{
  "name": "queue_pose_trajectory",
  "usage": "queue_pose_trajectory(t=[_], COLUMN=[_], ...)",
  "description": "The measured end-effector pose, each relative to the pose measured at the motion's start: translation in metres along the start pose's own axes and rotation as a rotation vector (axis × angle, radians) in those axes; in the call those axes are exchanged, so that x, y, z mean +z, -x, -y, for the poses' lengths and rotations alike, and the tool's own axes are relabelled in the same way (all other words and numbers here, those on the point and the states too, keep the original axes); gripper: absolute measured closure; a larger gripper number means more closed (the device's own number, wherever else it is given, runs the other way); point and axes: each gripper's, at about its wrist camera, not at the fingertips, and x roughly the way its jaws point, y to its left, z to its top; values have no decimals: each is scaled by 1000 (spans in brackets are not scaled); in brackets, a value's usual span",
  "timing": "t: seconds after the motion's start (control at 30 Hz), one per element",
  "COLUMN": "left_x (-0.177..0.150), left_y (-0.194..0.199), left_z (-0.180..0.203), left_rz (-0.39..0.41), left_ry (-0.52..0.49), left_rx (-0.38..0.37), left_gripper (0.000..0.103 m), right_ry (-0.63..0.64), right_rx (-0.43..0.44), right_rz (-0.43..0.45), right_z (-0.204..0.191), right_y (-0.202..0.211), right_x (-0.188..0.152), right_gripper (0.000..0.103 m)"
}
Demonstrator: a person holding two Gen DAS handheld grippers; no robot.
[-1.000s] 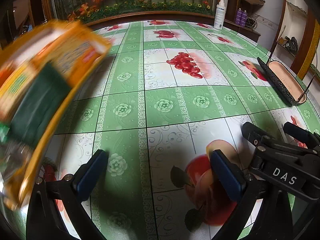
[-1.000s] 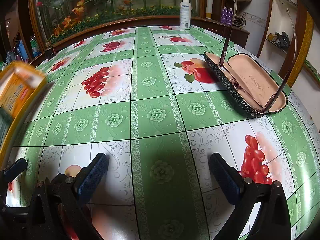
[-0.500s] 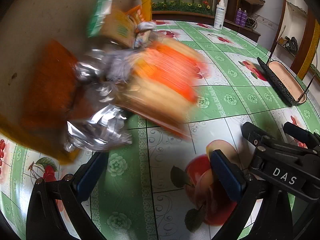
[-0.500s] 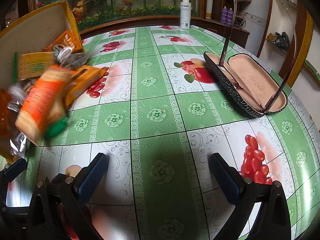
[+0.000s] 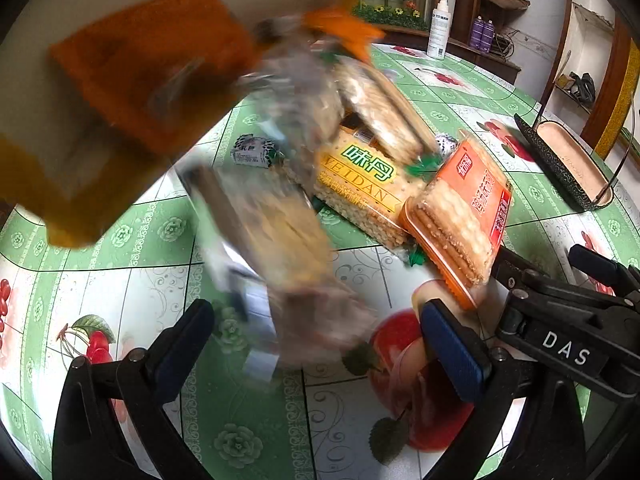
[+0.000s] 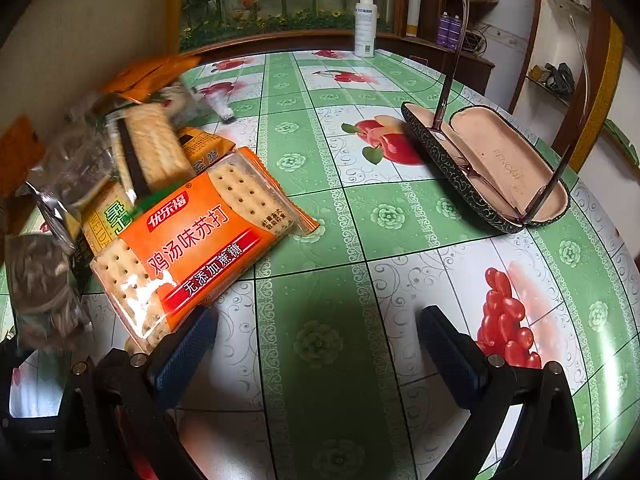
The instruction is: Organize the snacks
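Snack packs are tumbling out of a tipped yellow box (image 5: pixel 60 92) onto the green fruit-print table. An orange soda-cracker pack (image 6: pixel 196 240) lies closest, also in the left wrist view (image 5: pixel 464 216). A yellow cracker pack (image 5: pixel 360 184) lies beside it. Blurred clear-wrapped biscuit packs (image 5: pixel 280 248) are still in motion. A small candy (image 5: pixel 252 152) lies further back. My left gripper (image 5: pixel 316 348) is open and empty, just short of the pile. My right gripper (image 6: pixel 316 348) is open and empty, its left finger (image 6: pixel 184 344) next to the orange pack.
An open glasses case (image 6: pixel 492 168) with glasses standing in it lies at the right. A white spray bottle (image 6: pixel 366 24) stands at the far table edge before a planter of flowers. The right gripper's body (image 5: pixel 568 320) shows in the left wrist view.
The yellow box swung in from the left and tipped over. Its snack packs spilled onto the table and spread toward both grippers. Neither gripper has moved.
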Motion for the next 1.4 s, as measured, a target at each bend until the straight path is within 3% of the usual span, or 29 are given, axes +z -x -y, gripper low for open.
queue_pose_trajectory(t=[1.4], left_x=[1], left_y=[-1], left_z=[0], left_rz=[0], left_ry=[0], left_rx=[0], left_gripper=[0], right_ry=[-8], right_rx=[9], right_rz=[-29], right_z=[0], right_y=[-2], right_x=[2], right_gripper=[1])
